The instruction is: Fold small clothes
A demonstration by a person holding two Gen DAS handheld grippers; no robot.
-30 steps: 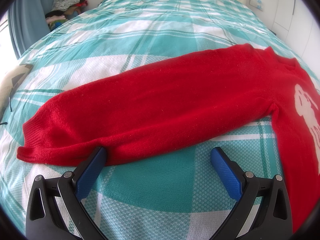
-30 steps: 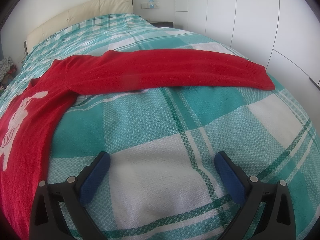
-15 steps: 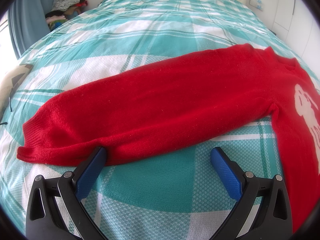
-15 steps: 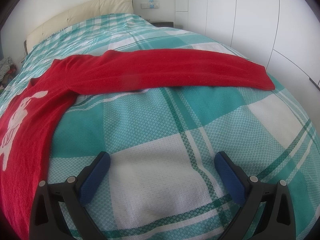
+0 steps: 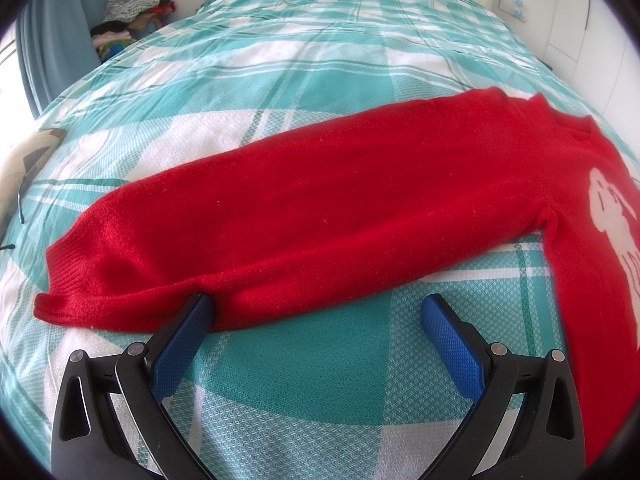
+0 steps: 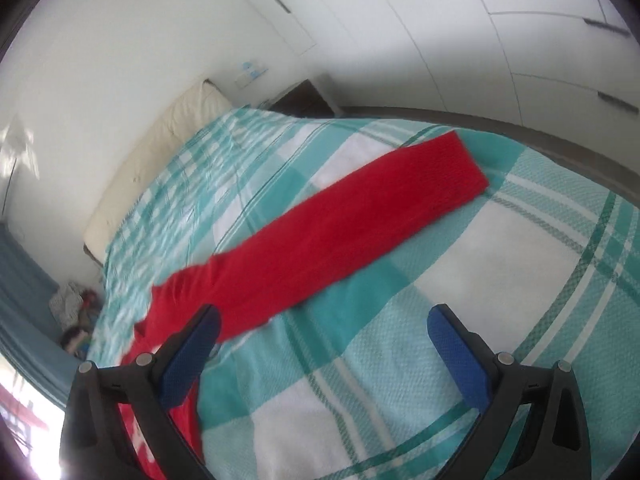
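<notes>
Now our red sweater lies flat on the bed, with one sleeve stretched out to the left and the other sleeve stretched out to the right. We see a white picture on its front. Our left gripper is wide open and holds nothing; its left finger touches the near edge of the sleeve by the cuff. Our right gripper is tilted and wide open too, and it holds nothing. Its view is blurry. Beyond the bed we see a cream headboard, white cupboards, a blue curtain and a pile of clothes.
</notes>
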